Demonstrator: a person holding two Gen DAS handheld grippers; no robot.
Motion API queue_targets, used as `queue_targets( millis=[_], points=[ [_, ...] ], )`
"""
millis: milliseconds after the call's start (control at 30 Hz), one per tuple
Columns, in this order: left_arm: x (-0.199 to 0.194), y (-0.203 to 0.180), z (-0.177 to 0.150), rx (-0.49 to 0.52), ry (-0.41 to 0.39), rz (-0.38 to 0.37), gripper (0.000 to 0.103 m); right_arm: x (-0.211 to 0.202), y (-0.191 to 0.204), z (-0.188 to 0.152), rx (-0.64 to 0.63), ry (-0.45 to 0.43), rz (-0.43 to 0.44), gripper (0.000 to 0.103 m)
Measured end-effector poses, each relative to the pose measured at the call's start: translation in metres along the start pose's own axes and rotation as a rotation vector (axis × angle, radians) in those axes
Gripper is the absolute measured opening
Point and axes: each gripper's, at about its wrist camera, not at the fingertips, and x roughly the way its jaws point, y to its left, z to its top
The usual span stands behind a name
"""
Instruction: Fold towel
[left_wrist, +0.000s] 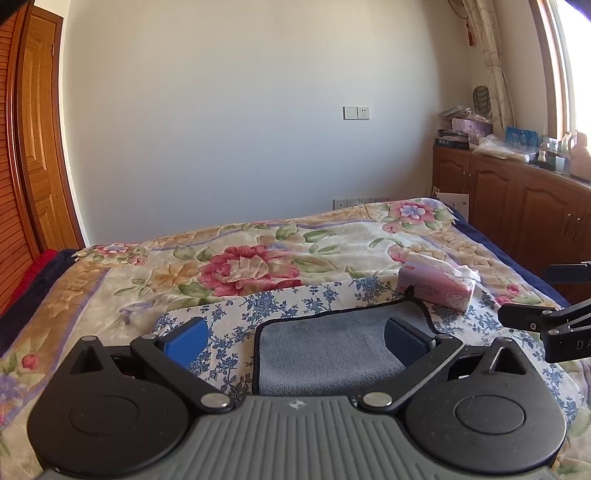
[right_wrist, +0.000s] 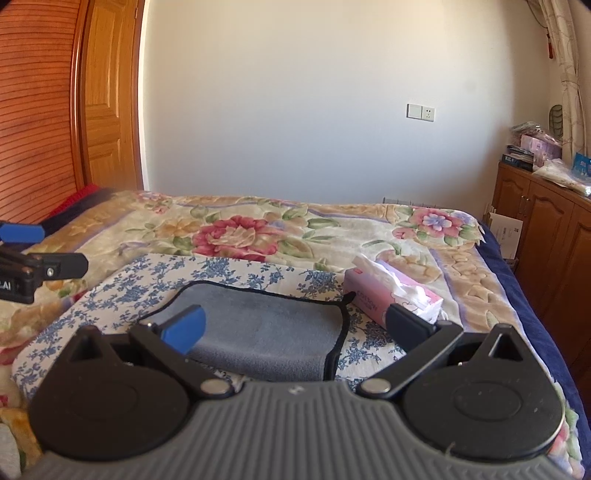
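Observation:
A grey towel (left_wrist: 325, 347) with black trim lies flat on a blue-flowered white cloth (left_wrist: 236, 314) on the bed. It also shows in the right wrist view (right_wrist: 266, 321), folded into a rectangle. My left gripper (left_wrist: 295, 339) is open and empty, hovering over the towel's near left edge. My right gripper (right_wrist: 295, 328) is open and empty, over the towel's near right part. The right gripper also shows at the right edge of the left wrist view (left_wrist: 546, 325); the left gripper shows at the left edge of the right wrist view (right_wrist: 33, 258).
A pink tissue pack (left_wrist: 439, 288) lies just beyond the towel's far right corner, also in the right wrist view (right_wrist: 391, 295). A floral blanket (left_wrist: 240, 266) covers the bed. Wooden cabinets (left_wrist: 517, 206) stand at right, a wooden door (right_wrist: 107, 96) at left.

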Motion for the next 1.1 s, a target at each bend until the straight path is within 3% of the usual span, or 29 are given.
queue_targets(
  millis=[600,1100],
  points=[
    [-0.060,-0.009,-0.017,-0.012,-0.016,-0.044,0.103,-0.048,0.011,-0.009,0.017,-0.037,-0.010,0.103],
    [-0.092,-0.007,-0.048,-0.036,0.000,-0.016,0.103,-0.076,0.018,-0.039,0.042,-0.041,-0.021,0.103]
  ],
)
